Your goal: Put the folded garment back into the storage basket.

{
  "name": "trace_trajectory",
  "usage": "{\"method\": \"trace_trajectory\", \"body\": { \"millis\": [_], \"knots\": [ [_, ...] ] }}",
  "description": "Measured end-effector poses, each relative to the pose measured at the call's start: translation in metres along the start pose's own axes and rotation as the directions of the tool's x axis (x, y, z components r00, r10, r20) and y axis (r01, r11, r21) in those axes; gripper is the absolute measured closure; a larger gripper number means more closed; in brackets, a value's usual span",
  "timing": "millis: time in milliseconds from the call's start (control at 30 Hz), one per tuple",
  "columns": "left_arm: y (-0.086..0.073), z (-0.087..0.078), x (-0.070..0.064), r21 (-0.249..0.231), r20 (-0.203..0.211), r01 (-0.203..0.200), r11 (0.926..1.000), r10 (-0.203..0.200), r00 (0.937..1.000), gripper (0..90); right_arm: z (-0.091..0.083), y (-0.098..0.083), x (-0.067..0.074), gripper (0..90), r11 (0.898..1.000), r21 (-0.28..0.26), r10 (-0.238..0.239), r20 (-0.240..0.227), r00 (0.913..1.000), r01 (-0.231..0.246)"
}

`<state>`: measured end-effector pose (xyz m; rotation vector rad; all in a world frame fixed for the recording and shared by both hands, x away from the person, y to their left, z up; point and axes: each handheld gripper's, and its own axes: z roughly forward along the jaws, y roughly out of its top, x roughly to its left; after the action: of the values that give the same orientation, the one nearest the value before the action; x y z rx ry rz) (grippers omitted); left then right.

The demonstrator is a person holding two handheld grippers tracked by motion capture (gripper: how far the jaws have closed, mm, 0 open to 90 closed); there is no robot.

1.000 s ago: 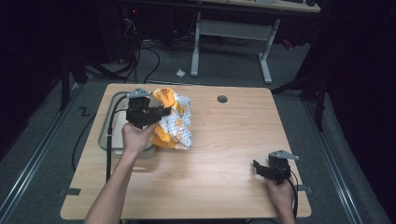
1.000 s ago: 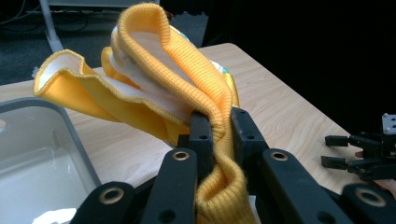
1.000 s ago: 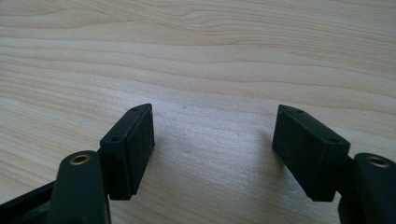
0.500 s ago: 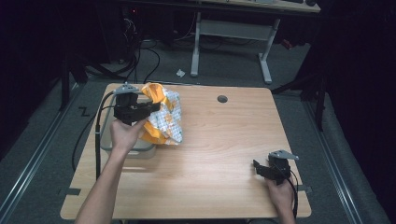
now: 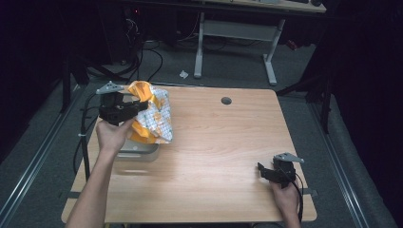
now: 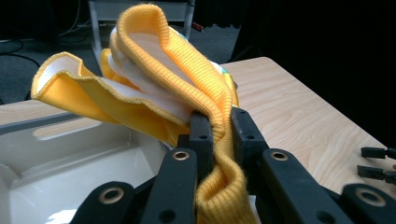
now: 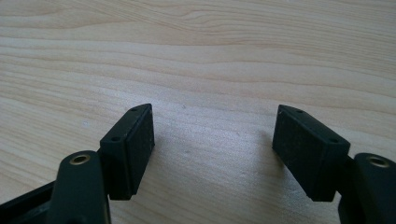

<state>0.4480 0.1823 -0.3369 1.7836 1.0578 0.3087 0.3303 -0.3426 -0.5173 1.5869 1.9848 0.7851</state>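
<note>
one yellow-and-white garment (image 5: 152,116) hangs bunched from the left hand-held gripper (image 6: 217,130), its jaws clamped on the ribbed yellow edge, above one white tray (image 5: 138,149) at the surface's (image 5: 218,156) left edge. the right hand-held gripper (image 7: 212,144) rests near the front right corner, jaws apart, bare wood between.

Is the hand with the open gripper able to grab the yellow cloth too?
Probably yes. The right gripper is open and empty, with bare table between it and the yellow cloth the left gripper holds up.
</note>
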Motion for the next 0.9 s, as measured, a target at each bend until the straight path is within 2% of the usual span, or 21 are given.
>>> {"method": "trace_trajectory", "body": {
  "millis": [367,600,900],
  "knots": [
    [-0.003,-0.011,0.017,0.021,-0.046,-0.005,0.9998,0.006,0.9989,81.3,0.0,0.0,0.0,29.8,1.0,0.0,0.0,0.001,1.0,0.0],
    [-0.006,-0.01,0.028,0.049,-0.067,-0.002,0.9988,0.006,0.9977,81.2,0.0,0.0,0.0,29.8,1.0,0.0,0.0,0.001,1.0,0.0],
    [-0.015,-0.001,0.043,0.071,-0.047,-0.003,0.9974,0.006,0.9989,81.2,0.0,0.0,0.0,29.8,1.0,0.0,0.0,0.001,1.0,0.0]
  ]
}}
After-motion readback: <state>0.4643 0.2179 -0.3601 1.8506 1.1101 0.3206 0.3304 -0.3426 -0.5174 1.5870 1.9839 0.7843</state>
